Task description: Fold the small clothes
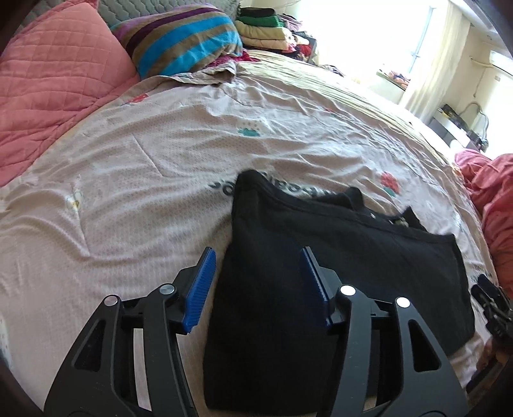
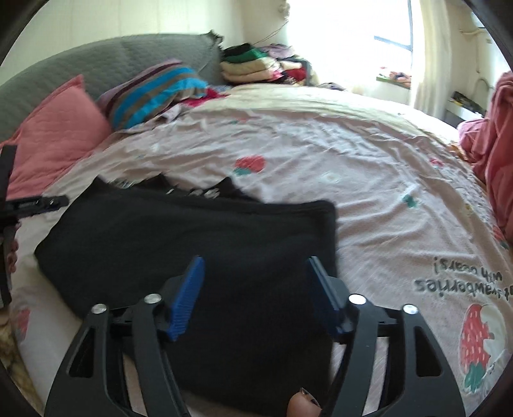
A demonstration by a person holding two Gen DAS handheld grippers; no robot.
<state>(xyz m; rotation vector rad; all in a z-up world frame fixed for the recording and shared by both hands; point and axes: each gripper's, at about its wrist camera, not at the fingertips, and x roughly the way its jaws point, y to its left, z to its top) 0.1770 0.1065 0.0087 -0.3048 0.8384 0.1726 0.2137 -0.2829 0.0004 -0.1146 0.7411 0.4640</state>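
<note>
A black garment [image 1: 320,272] lies flat on the bed [image 1: 160,154], folded into a rough rectangle. In the left wrist view its long axis runs from about 7 o'clock up to 2 o'clock, with a loose collar or sleeve end poking out at the far edge near 1 o'clock.

The left tongs [image 1: 256,285] hover spread wide over the garment's near left part, holding nothing. The right tongs [image 2: 256,295] also stand wide and empty, above its right end.

A pink pillow [image 1: 57,64] and a striped pillow [image 1: 182,38] sit at 11 o'clock, with stacked folded clothes [image 1: 263,29] at 12.
</note>
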